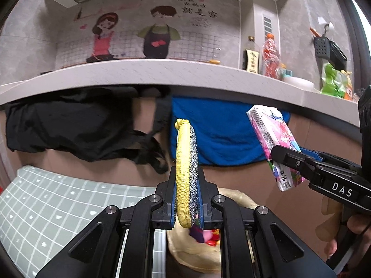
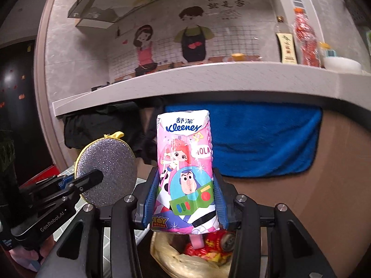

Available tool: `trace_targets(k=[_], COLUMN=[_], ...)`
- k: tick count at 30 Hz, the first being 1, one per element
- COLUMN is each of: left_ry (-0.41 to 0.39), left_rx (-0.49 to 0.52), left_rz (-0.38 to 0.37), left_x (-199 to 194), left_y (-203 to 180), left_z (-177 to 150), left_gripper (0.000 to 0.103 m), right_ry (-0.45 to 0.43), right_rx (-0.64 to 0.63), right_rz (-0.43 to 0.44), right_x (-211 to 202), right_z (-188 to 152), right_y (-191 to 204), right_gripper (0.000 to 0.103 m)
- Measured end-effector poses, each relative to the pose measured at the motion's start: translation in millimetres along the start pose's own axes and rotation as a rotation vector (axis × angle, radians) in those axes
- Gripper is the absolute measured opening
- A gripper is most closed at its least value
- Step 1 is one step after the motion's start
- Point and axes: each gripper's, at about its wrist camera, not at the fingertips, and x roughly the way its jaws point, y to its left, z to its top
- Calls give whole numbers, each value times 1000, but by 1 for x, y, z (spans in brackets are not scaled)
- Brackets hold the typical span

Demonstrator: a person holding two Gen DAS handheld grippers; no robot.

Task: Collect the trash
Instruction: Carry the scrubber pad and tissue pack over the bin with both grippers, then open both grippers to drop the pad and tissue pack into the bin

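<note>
L gripper (image 1: pixel 187 199) fingers clamp yellow scrub pad (image 1: pixel 186 169) edge-on, R gripper (image 2: pixel 185 199) fingers squeeze tissue pack (image 2: pixel 185 169) low; both light, soft, pack film likely slippery; both above trash bag (image 2: pixel 197 261)
</note>
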Motion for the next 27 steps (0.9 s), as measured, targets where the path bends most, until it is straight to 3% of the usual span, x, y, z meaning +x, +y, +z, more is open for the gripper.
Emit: trace_targets(k=[16, 27], left_ry=[108, 225], left_rx=[14, -13], left_rz=[-44, -129], left_x=[64, 106], left_y=[-20, -15], left_z=[-24, -37], left_gripper=[14, 16], right_ry=[85, 163], right_rx=[85, 165], right_rz=[-36, -30], right_x=[36, 66], right_z=[-32, -52], right_y=[-45, -64], right_gripper=[42, 46])
